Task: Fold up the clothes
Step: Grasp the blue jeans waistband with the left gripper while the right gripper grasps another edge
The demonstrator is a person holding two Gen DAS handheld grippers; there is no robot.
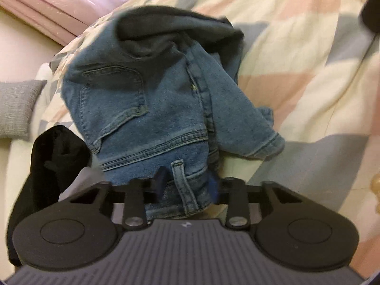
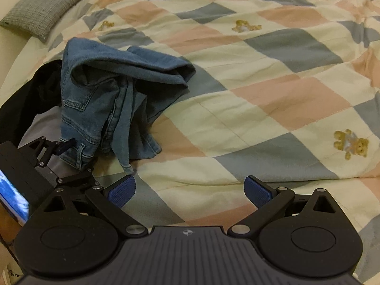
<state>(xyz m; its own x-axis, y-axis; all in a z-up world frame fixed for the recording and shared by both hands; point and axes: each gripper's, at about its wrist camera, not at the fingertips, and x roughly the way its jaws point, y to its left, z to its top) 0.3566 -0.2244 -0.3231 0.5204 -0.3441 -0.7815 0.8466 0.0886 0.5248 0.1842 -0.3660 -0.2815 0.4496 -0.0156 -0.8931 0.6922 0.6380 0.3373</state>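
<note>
Beside the jeans point(image 1: 152, 109), black garment point(image 1: 47, 166).

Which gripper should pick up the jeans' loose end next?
Probably the right hand-held gripper. It is open over the bare quilt, with nothing between its fingers. The left hand-held gripper is already shut on the jeans at the waistband, so it is busy.

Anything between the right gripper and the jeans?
No. In the right wrist view only bare quilt lies between the open right gripper and the crumpled jeans.
</note>
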